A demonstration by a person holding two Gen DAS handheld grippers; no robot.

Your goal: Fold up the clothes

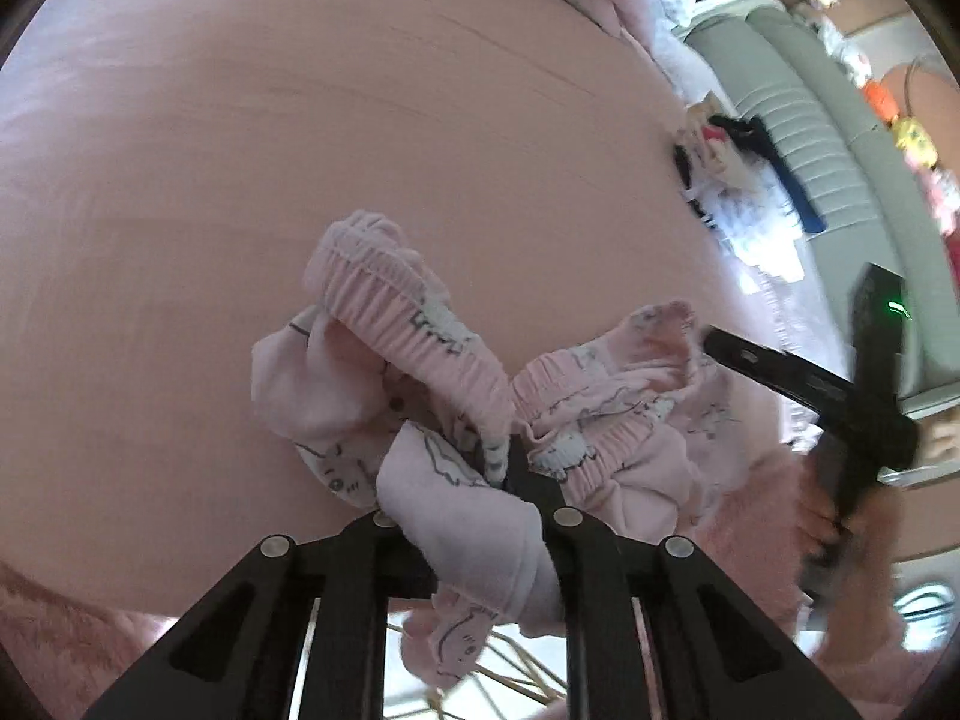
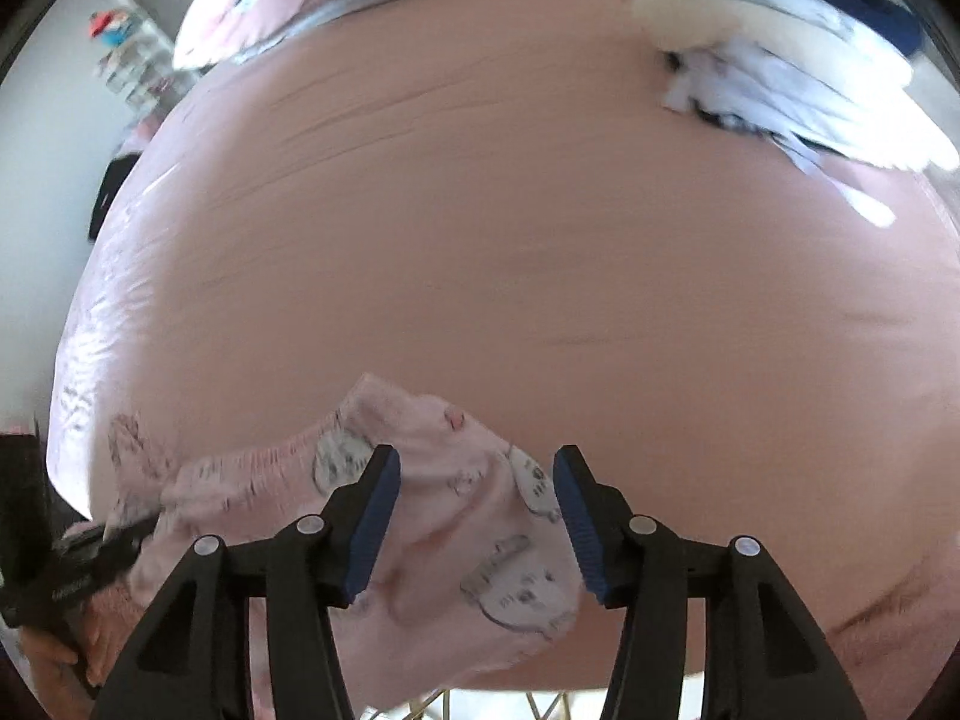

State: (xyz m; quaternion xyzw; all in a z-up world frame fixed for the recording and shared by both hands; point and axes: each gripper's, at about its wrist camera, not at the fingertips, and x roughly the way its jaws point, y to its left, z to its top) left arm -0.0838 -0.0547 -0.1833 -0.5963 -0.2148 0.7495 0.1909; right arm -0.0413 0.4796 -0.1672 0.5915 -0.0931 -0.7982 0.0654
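The left claw (image 1: 516, 468) pinches the bunched pink pajama pants (image 1: 420, 372) at the waistband over the bed (image 1: 300, 120), while the right claw (image 2: 474, 516) gapes around their cloth, so a thin pinch could slip.

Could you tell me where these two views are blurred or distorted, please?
Left wrist view: strong fisheye bulge, pink garment fairly sharp, right gripper smeared by motion. Right wrist view: same bulge, garment and white clothes pile motion-blurred, own blue-padded fingers crisp.
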